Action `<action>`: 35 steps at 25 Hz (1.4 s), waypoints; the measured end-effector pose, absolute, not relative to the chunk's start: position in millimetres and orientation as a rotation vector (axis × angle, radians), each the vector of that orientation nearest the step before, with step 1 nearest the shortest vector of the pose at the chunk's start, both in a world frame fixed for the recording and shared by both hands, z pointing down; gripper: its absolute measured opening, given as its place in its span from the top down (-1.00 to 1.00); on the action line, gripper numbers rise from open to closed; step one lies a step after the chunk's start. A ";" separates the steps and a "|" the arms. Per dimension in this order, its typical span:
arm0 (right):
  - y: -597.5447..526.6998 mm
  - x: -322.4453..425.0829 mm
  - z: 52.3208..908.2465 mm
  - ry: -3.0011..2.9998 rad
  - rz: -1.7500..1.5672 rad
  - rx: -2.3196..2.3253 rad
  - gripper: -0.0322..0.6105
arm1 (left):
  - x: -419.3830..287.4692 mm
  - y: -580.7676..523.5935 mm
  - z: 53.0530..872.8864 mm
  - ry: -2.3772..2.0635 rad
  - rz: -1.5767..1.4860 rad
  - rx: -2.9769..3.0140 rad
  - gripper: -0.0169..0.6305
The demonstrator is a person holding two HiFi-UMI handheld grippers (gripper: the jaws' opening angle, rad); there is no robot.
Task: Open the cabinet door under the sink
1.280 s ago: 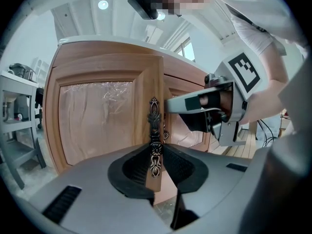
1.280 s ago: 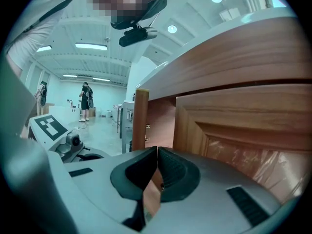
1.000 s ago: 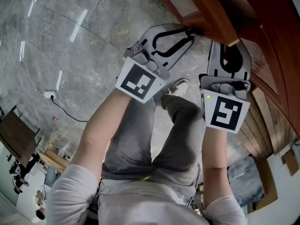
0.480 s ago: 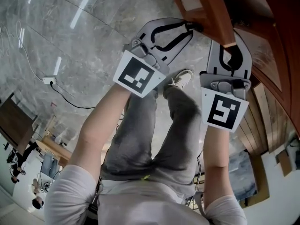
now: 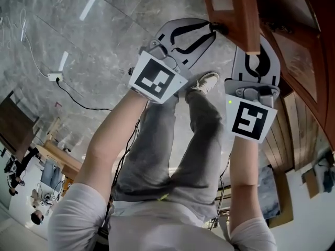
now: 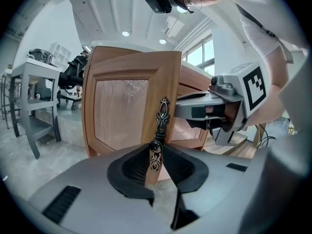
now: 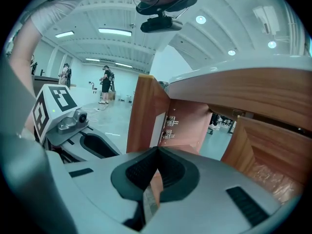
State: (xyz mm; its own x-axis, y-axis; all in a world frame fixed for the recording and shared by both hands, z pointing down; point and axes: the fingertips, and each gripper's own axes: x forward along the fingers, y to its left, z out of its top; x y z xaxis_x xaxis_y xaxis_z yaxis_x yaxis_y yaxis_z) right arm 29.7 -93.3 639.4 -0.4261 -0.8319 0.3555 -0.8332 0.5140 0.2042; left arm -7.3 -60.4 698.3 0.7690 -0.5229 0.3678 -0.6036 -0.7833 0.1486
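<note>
**Operator:** Entry for the left gripper [image 6: 156, 149]: what state?

**Recorder:** Your left jaws are partway closed and clamped on the knob of the ornate metal handle [image 6: 160, 123]. The handle runs upright along the free edge of the cabinet door [image 6: 122, 113]. The knob sits right at your jaw tips.

**Operator:** And the right gripper [image 7: 157, 152]?

**Recorder:** Narrow, pinched on the door's wooden edge, with a strip of wood showing between your pads. In the left gripper view it reaches in from behind the door, just beside the handle.

**Operator:** Where is the door?

**Recorder:** Swung out from the cabinet and standing open. Your right gripper view looks past it into the cabinet interior, where two metal hinges [image 7: 169, 126] show. In the head view the door is at top right. Both your grippers are on its near edge, close together but not touching. Your legs and one pale shoe [image 5: 205, 81] are beneath them, over grey marble floor [image 5: 78, 41].
</note>
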 end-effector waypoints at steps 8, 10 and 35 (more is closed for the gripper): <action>-89.2 16.6 635.0 -2.340 0.007 1.344 0.80 | -33.2 -42.4 685.8 -0.944 0.439 2.682 0.89; -87.1 11.4 635.4 -2.343 0.017 1.337 0.80 | -37.8 -37.4 683.2 -0.963 0.432 2.675 0.90; -81.3 -148.4 622.7 -2.524 0.000 1.024 0.80 | -164.7 -24.6 660.6 -1.227 0.429 2.514 0.90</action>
State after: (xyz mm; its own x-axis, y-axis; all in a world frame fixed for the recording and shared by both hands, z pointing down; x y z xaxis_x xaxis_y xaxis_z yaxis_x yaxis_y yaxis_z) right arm -148.4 -81.3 622.7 -0.6436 -0.6666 0.3760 -0.6666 0.7297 0.1525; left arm -164.7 -24.6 660.6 0.5885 -0.7052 0.3954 -0.7980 -0.5852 0.1440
